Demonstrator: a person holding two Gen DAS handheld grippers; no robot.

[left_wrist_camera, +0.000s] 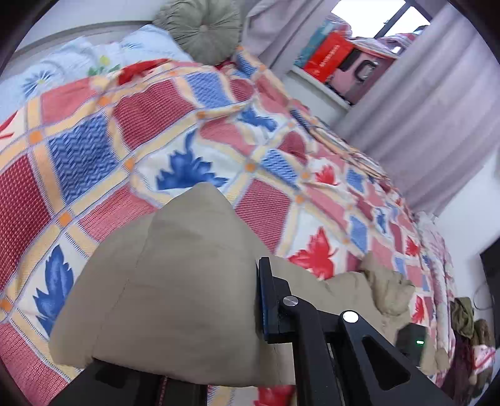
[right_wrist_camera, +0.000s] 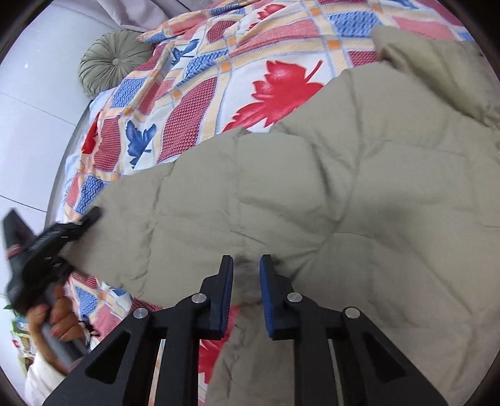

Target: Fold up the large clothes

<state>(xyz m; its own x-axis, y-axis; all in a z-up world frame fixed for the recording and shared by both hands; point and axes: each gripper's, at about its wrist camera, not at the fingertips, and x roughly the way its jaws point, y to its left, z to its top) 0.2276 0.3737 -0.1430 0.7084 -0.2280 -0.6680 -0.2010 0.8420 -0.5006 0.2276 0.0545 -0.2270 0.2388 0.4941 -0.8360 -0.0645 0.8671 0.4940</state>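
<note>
beige puffy jacket (right_wrist_camera: 328,193) sprawled on leaf-print quilt (left_wrist_camera: 156,131), left hand-held gripper (left_wrist_camera: 218,315) clamped on its corner, right hand-held gripper (right_wrist_camera: 246,292) pinching its edge, round green cushion (left_wrist_camera: 200,28) by the pillows

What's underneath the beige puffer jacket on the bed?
The puffer jacket lies on a patchwork quilt with red and blue leaves, showing around its edges. Whatever sits directly beneath the jacket's middle is covered and cannot be seen.

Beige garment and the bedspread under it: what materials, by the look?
Beige garment: looks like a padded, quilted jacket with a smooth matte woven shell, likely synthetic; stitched panels puff between seams. Bedspread: seems a textured woven or knit cotton-like fabric; raised zigzag and dotted ribbing shows in the red and blue checks. Fibre content cannot be confirmed.
</note>
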